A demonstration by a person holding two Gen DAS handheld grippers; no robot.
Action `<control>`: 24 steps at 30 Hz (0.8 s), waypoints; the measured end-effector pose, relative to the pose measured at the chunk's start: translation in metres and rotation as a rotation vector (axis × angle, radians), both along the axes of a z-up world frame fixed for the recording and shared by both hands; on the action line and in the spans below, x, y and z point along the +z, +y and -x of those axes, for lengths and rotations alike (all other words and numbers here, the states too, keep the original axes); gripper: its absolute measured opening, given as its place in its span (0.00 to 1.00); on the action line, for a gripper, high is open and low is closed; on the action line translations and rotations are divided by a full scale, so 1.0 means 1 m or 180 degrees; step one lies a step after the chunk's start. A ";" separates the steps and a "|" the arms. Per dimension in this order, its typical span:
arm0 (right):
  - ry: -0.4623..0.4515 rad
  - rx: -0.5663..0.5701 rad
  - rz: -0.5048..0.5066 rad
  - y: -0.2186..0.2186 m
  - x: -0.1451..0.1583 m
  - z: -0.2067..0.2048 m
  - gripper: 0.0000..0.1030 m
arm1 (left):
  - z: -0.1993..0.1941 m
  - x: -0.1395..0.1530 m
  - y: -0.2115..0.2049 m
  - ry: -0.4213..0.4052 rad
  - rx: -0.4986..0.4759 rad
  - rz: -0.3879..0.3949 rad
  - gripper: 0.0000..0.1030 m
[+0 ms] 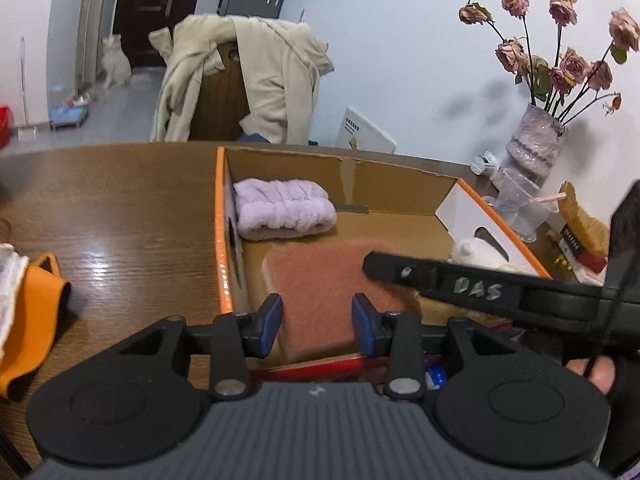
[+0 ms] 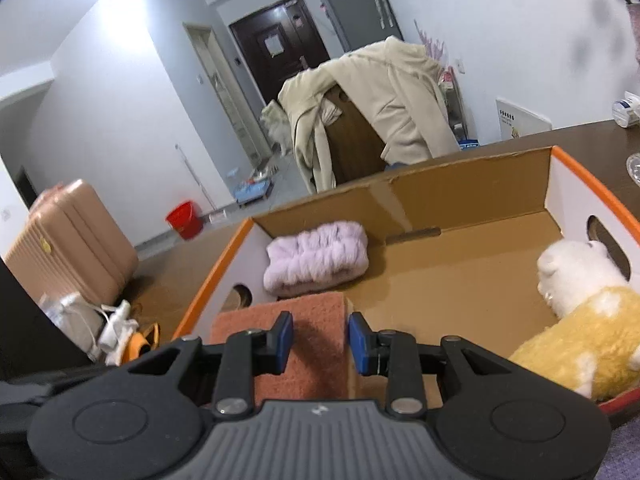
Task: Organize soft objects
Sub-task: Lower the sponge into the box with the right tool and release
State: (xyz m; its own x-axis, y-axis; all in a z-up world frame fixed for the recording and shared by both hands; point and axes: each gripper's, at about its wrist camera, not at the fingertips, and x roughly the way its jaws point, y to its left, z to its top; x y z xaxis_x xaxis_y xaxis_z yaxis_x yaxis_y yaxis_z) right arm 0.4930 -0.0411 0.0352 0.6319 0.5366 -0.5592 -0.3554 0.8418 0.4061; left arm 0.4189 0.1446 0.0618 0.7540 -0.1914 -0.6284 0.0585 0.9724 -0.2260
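An orange-edged cardboard box (image 1: 221,216) (image 2: 588,168) stands on the brown table. In its near left corner lies a folded terracotta towel (image 1: 320,276) (image 2: 308,316). A fluffy lilac towel (image 1: 284,208) (image 2: 316,260) rests in the far left corner. A white and yellow plush toy (image 2: 580,312) (image 1: 476,250) lies at the right side. My left gripper (image 1: 317,322) hovers over the terracotta towel, open, its pads not pressing on it. My right gripper (image 2: 321,340) is open over the same towel's right edge; its black body (image 1: 476,286) reaches in from the right.
An orange cloth (image 1: 36,312) and white items (image 2: 116,326) lie on the table left of the box. A vase of dried roses (image 1: 532,148), a glass and a small bottle stand behind it on the right. Behind the table is a chair draped with a beige coat (image 1: 276,80).
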 end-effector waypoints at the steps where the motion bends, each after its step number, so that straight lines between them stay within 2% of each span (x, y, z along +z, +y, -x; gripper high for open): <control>1: 0.0064 0.0104 0.0043 0.004 -0.003 -0.001 0.29 | 0.003 0.001 0.000 -0.0016 0.0005 -0.0015 0.40; 2: 0.0112 0.0175 0.0076 0.007 -0.004 0.000 0.29 | 0.005 0.004 0.001 -0.0031 0.0013 -0.0033 0.41; 5: -0.0003 0.0246 0.0094 0.005 0.004 0.012 0.29 | 0.014 0.012 0.004 -0.0077 0.0051 -0.0125 0.43; 8: -0.0129 0.0153 0.0106 -0.006 0.023 0.023 0.30 | 0.026 0.026 0.006 -0.0143 0.0104 -0.0145 0.45; 11: -0.0311 -0.0013 0.0177 -0.025 0.051 0.042 0.32 | 0.040 0.041 0.004 -0.0240 0.0116 -0.0212 0.51; 13: -0.0439 -0.0119 0.0247 -0.037 0.065 0.056 0.42 | 0.052 0.047 0.000 -0.0290 0.0080 -0.0236 0.55; 15: -0.0577 -0.0253 0.0333 -0.051 0.077 0.077 0.47 | 0.064 0.051 -0.005 -0.0374 0.0086 -0.0256 0.58; 18: -0.0747 -0.0426 0.0457 -0.073 0.085 0.110 0.60 | 0.093 0.053 -0.017 -0.0665 0.0099 -0.0380 0.73; 21: -0.0945 -0.0596 0.0638 -0.088 0.085 0.144 0.73 | 0.121 0.050 -0.033 -0.0925 0.0095 -0.0556 0.81; 24: -0.1110 -0.0670 0.0783 -0.097 0.077 0.176 0.76 | 0.148 0.041 -0.047 -0.1051 0.0112 -0.0677 0.87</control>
